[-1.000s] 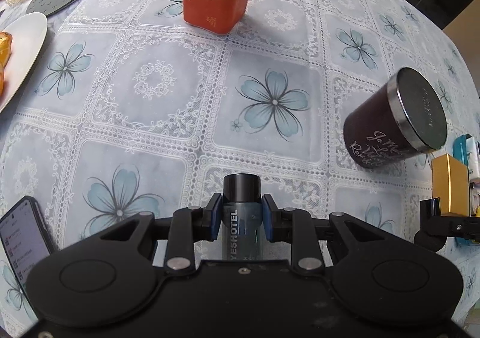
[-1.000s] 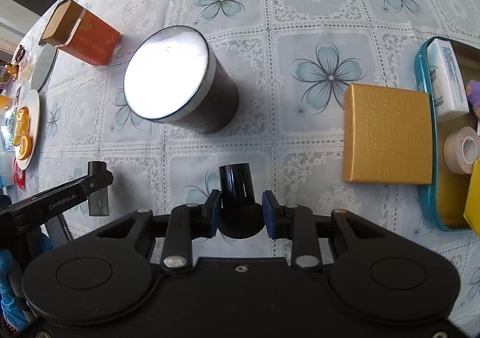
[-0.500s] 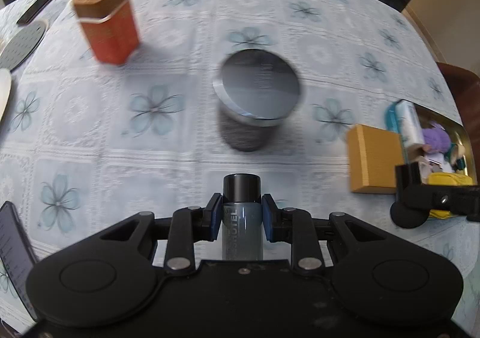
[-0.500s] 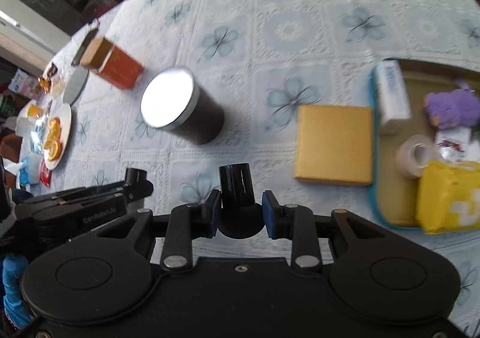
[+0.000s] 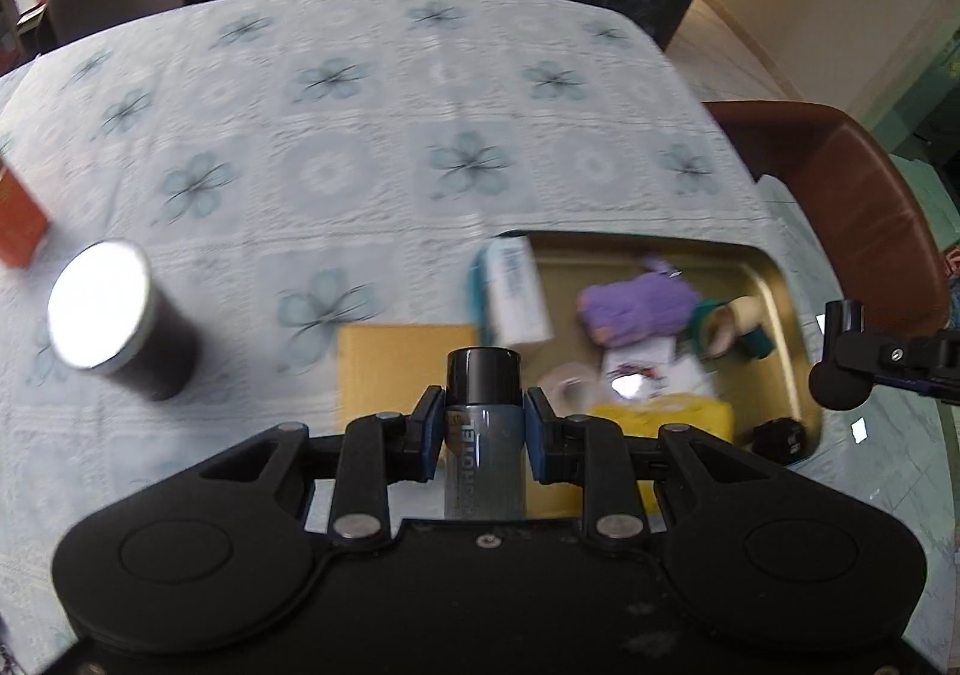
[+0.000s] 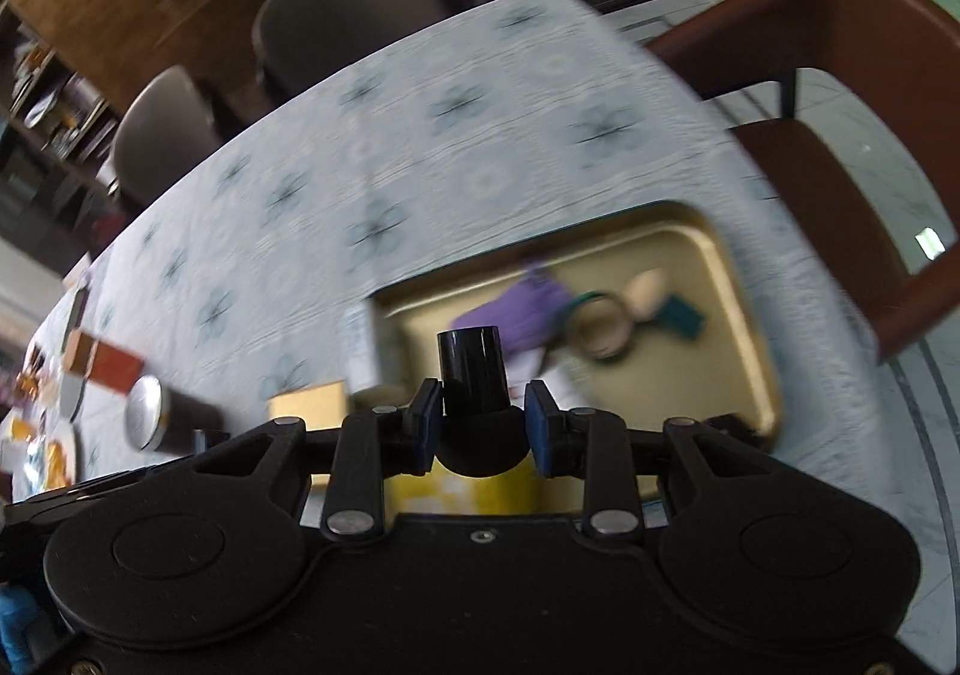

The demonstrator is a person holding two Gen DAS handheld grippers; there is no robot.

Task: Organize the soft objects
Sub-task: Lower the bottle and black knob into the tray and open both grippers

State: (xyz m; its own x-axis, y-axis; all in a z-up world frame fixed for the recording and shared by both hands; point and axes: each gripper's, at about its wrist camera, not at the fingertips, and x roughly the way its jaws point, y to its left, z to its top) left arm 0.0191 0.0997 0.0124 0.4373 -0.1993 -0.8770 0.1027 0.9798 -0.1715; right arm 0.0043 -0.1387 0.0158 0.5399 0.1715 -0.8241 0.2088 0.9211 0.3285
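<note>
We see the left gripper pinching a grey bottle, the right gripper pinching a black bottle; gold tray centre-right.

The left hand-held gripper is matte black plastic with two round raised discs, silver pivot screws and blue finger pads. The right hand-held gripper looks identical, with blue pads.

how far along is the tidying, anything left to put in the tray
Done: the tray already holds a purple toy, tape and packets. In hand: the left gripper holds a grey bottle; the right gripper holds a black one. Left: both still need placing, probably in the tray.
</note>
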